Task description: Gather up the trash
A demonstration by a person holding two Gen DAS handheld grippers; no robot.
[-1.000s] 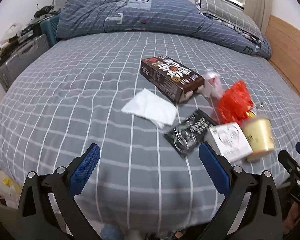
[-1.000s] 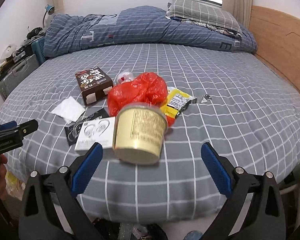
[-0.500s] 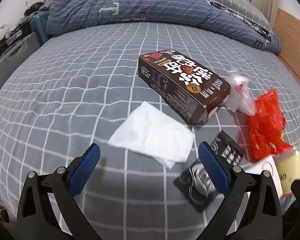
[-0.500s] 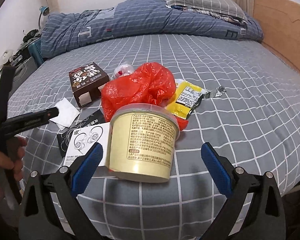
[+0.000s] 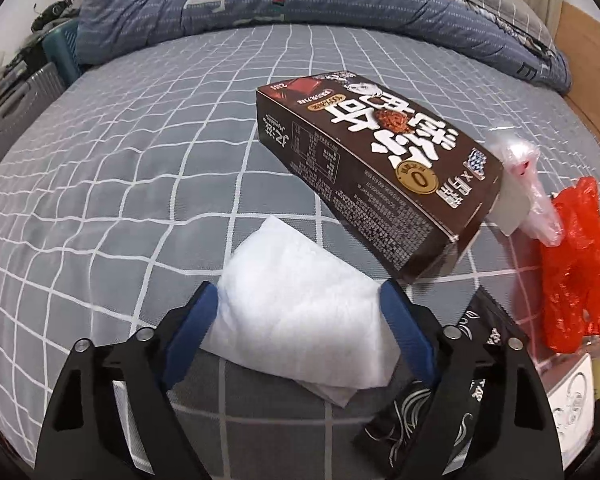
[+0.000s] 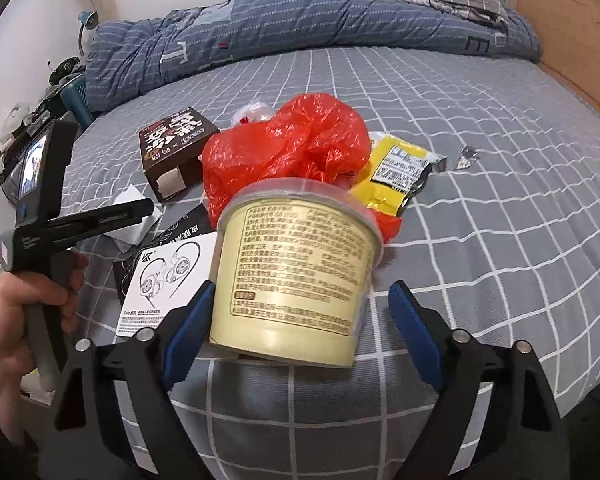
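Observation:
Trash lies on a grey checked bed. In the left wrist view my left gripper point(image 5: 300, 320) is open around a white tissue point(image 5: 300, 312), its blue pads at the tissue's two sides. A brown carton point(image 5: 376, 176) lies just beyond, a black packet point(image 5: 452, 392) to the right. In the right wrist view my right gripper point(image 6: 300, 328) is open around a cream tub point(image 6: 296, 272); the left pad is at its side, the right pad stands apart. Behind it are a red plastic bag point(image 6: 284, 152), a yellow wrapper point(image 6: 396, 172) and a white earphone card point(image 6: 168, 276).
A clear plastic wrapper point(image 5: 520, 184) lies by the carton. A foil scrap point(image 6: 466, 158) lies right of the yellow wrapper. A blue quilt point(image 6: 300, 28) and pillow are at the bed's far end. A suitcase point(image 5: 12, 116) and clutter stand left; a wooden headboard point(image 6: 568, 32) is on the right.
Both grippers moved forward and lower. The left now straddles the tissue with narrower jaws; the right has closed in around the tub with narrower jaws.

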